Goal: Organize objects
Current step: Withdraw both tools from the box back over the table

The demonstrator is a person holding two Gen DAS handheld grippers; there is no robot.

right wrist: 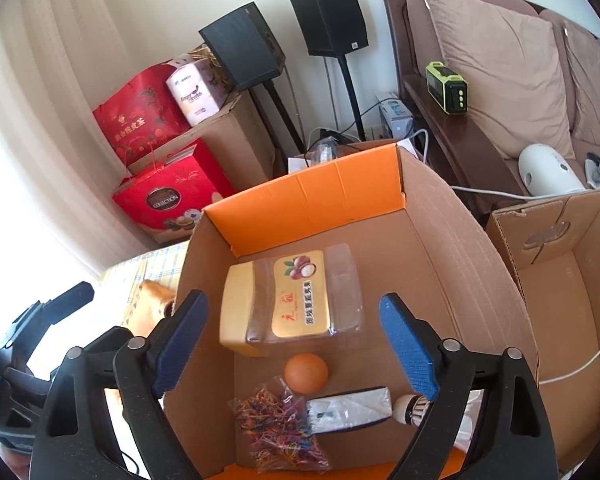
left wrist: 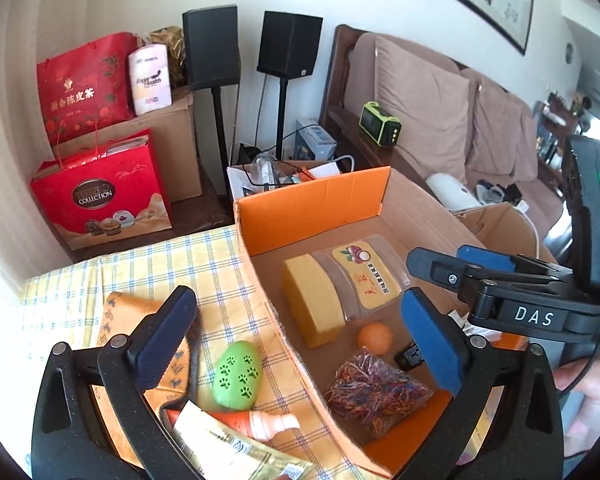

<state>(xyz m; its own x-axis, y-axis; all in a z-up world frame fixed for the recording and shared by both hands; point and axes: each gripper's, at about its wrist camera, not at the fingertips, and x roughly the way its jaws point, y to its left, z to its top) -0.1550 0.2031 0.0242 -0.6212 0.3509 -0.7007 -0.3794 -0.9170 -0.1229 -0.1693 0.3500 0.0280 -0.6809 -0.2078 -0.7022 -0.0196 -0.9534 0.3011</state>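
Both the left gripper [left wrist: 300, 332] and right gripper [right wrist: 296, 344] hang released and empty above the cardboard box [right wrist: 440, 240]. The green paw-print egg [left wrist: 236, 374] lies just outside its left wall; a careless reach could snag that wall.

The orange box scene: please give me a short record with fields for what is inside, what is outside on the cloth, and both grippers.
container: cardboard box, open, orange flaps
inside: yellow-lidded jar, orange ball, bag of rubber bands
outside on checked cloth: green egg-shaped toy, orange tube
left gripper: open, empty
right gripper: open, empty, above box
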